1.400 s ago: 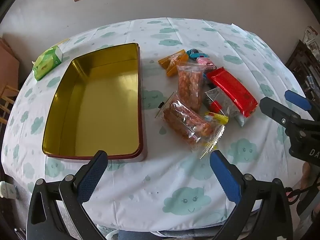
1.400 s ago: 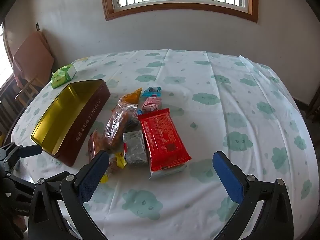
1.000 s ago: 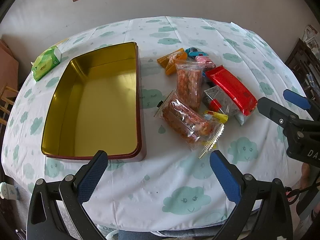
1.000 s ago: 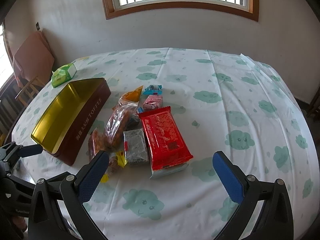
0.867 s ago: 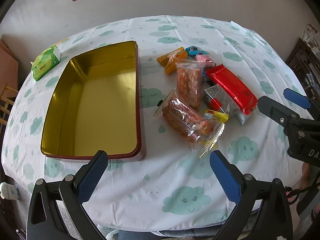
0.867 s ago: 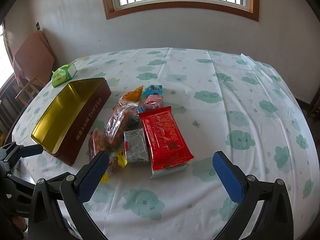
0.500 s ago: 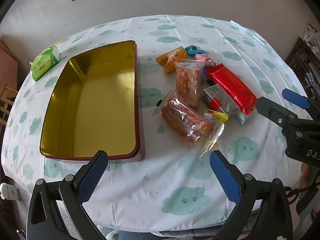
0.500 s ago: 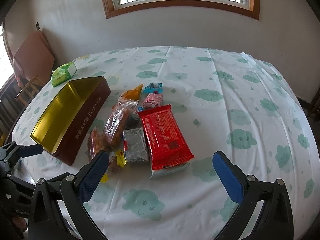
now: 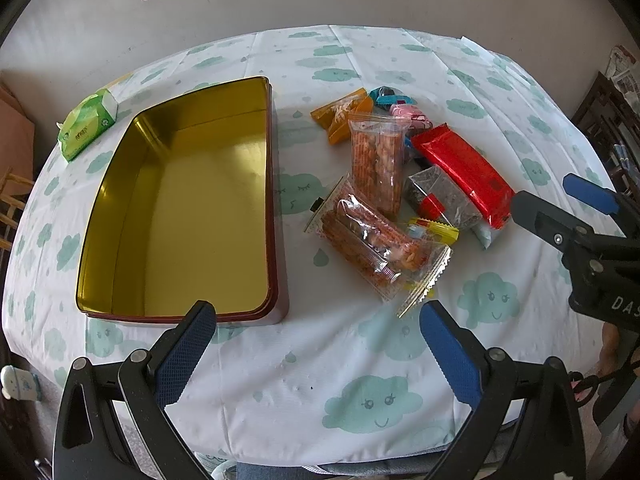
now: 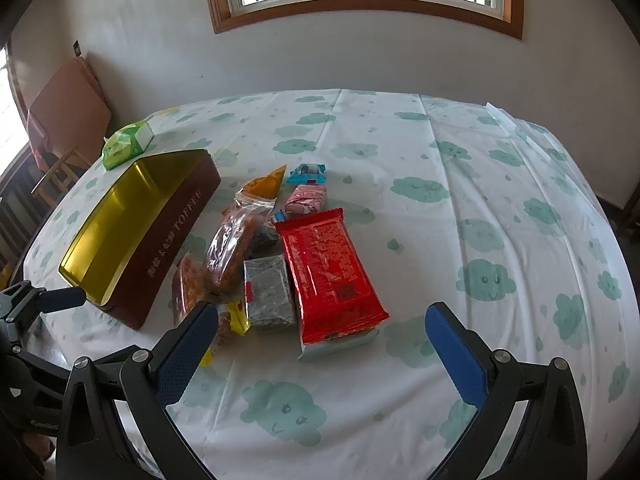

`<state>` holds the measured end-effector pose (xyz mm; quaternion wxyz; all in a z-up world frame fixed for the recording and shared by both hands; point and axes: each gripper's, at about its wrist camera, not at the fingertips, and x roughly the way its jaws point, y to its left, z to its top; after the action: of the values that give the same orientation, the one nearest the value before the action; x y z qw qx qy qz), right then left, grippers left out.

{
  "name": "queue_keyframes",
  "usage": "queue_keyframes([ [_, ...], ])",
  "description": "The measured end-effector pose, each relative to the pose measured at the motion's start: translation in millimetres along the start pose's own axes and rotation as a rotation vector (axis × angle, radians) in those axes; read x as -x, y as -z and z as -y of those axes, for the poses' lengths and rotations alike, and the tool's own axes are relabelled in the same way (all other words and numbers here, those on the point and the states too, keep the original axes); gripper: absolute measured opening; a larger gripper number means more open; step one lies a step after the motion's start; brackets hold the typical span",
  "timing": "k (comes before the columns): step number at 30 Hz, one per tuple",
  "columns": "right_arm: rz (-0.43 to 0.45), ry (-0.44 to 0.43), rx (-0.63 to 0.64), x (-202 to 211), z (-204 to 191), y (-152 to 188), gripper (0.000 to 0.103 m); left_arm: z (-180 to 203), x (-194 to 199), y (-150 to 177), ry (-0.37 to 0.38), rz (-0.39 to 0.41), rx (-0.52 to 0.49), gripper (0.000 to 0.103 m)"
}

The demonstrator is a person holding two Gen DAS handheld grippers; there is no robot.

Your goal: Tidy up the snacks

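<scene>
An empty tin, gold inside and brown outside, lies on the left of the table. Right of it sits a heap of snacks: a red packet, two clear bags of orange snacks, a dark grey packet, an orange wrapper, and small pink and blue sweets. My left gripper hangs open over the near table edge, nothing in it. My right gripper is open too, just short of the red packet.
A green tissue pack lies at the table's far left corner. The cloud-print cloth is bare on the right half. A folded brown table and a wooden chair stand against the left wall. Dark furniture stands at the right.
Both views have drifted slightly; the tin and snacks sit a touch higher in frame. Nothing was picked up, and both grippers stayed open.
</scene>
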<state>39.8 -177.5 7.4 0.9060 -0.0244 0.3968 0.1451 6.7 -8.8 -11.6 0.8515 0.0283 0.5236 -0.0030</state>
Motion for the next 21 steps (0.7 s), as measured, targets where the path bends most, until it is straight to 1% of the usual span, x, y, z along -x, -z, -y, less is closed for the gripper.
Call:
queue_keyframes([
  [1, 0.001, 0.000, 0.001, 0, 1, -1, 0.102, 0, 0, 0, -0.019, -0.006, -0.010, 0.101],
  [2, -0.001, 0.000, 0.004, 0, 2, -2, 0.102, 0, 0, -1, -0.015, -0.003, -0.009, 0.101],
  [5, -0.006, -0.003, 0.015, -3, 1, -2, 0.102, 0, -1, 0, -0.042, -0.019, -0.024, 0.101],
  [7, -0.008, -0.004, 0.024, -4, 1, -3, 0.102, 0, 0, -1, -0.034, -0.008, -0.021, 0.101],
  [8, -0.009, -0.003, 0.032, -4, 0, -2, 0.102, 0, -1, -1, -0.017, -0.001, -0.012, 0.101],
  [10, -0.015, -0.003, 0.047, -8, 2, -8, 0.102, 0, 0, -2, -0.001, 0.029, -0.003, 0.101],
  [13, -0.018, 0.000, 0.072, -11, 1, -11, 0.101, -2, 0, -3, -0.006, 0.049, -0.004, 0.101],
  [15, -0.026, 0.003, 0.088, -14, 0, -13, 0.095, -3, 2, -5, -0.011, 0.066, -0.004, 0.100],
  [16, -0.032, 0.000, 0.094, -17, 1, -14, 0.094, -3, 3, -5, -0.012, 0.079, -0.005, 0.100],
  [18, -0.044, -0.006, 0.101, -22, 3, -16, 0.086, -5, 5, -6, -0.024, 0.101, -0.011, 0.100],
  [21, -0.063, -0.012, 0.114, -34, 4, -20, 0.081, -6, 6, -8, -0.013, 0.090, -0.007, 0.100],
])
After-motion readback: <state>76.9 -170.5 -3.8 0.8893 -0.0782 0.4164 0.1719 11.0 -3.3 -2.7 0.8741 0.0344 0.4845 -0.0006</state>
